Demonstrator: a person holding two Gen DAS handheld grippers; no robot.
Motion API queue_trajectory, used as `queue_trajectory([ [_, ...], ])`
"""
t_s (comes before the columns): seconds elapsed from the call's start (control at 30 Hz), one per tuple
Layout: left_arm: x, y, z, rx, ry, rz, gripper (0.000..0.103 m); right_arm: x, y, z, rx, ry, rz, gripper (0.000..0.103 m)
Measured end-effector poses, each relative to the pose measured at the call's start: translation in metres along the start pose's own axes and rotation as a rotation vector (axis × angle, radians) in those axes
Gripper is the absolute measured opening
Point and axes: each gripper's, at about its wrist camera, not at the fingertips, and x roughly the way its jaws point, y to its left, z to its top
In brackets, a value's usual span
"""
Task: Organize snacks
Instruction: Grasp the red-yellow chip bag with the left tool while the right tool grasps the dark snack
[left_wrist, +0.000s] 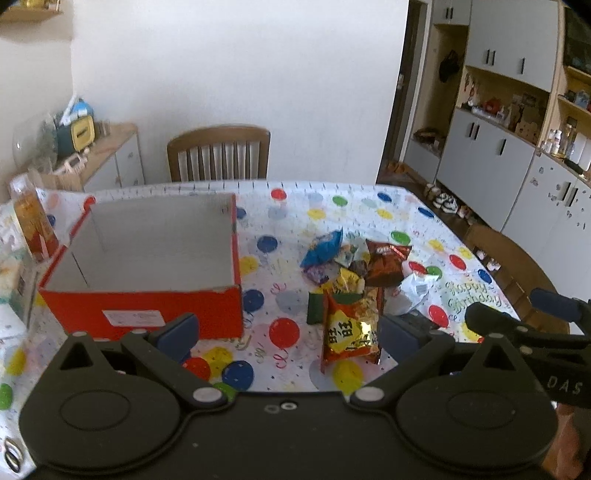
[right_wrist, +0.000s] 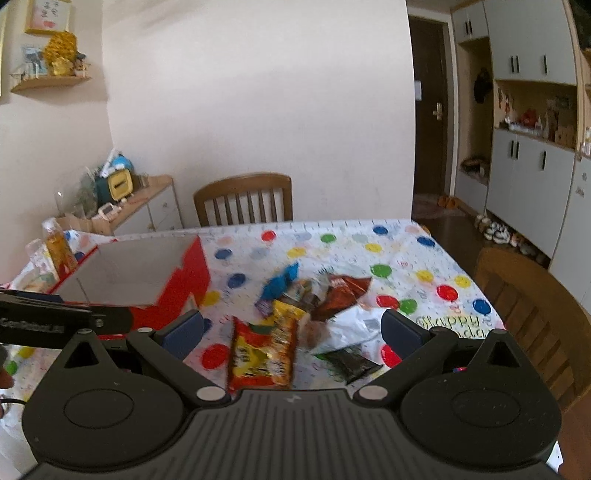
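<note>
On the tabletop (left_wrist: 332, 206), spread with a white cloth printed in coloured balloons, the open red cardboard box with a white inside (left_wrist: 147, 266) stands to the left and holds nothing that the views show. To its right, apart from it, lies the loose pile of snack packets: a large orange and yellow foil bag (left_wrist: 351, 332) nearest the cameras, a blue crinkled packet (left_wrist: 321, 249) at the far side, a brown foil bag (left_wrist: 386, 264) beside it, a white crumpled wrapper (left_wrist: 417, 284) and a dark green flat packet (left_wrist: 316, 308) among them. None touches the box.

Both tools hang above the near edge, empty. The left gripper (left_wrist: 291, 332) has its blue-padded fingers (left_wrist: 179, 330) spread wide, with the orange bag between and beyond them. The right gripper (right_wrist: 291, 332) likewise has its fingers (right_wrist: 402, 328) well apart over the pile, nothing between them.

By my judgement the sorting has not started: every packet in sight is outside the box, so the whole job of lifting each one across and setting it inside remains. The orange bag, lying topmost and nearest, looks the likely first pick.
</note>
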Motion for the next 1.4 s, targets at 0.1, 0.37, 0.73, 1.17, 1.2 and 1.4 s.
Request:
queue_trajectory([
  [0.1,0.017,-0.007,0.001,0.006,0.026,0.007,0.102,0.022,-0.017,-0.004,-0.022,0.039,-0.005,0.103],
  [0.37,0.077,-0.040,0.000,0.044,0.113,-0.011,0.102,0.092,-0.052,-0.028,-0.101,0.192,0.026,0.102],
  [0.73,0.158,-0.071,-0.006,0.044,0.247,-0.003,0.102,0.165,-0.074,-0.038,-0.174,0.316,0.067,0.094],
  [1.17,0.183,-0.075,-0.011,0.003,0.296,0.042,0.081,0.202,-0.074,-0.046,-0.218,0.412,0.141,0.057],
  [1.2,0.182,-0.076,-0.011,0.003,0.294,0.043,0.077,0.202,-0.073,-0.046,-0.220,0.415,0.144,0.055],
  [1.4,0.180,-0.078,-0.010,-0.007,0.295,0.037,0.062,0.200,-0.074,-0.047,-0.225,0.420,0.140,0.037],
])
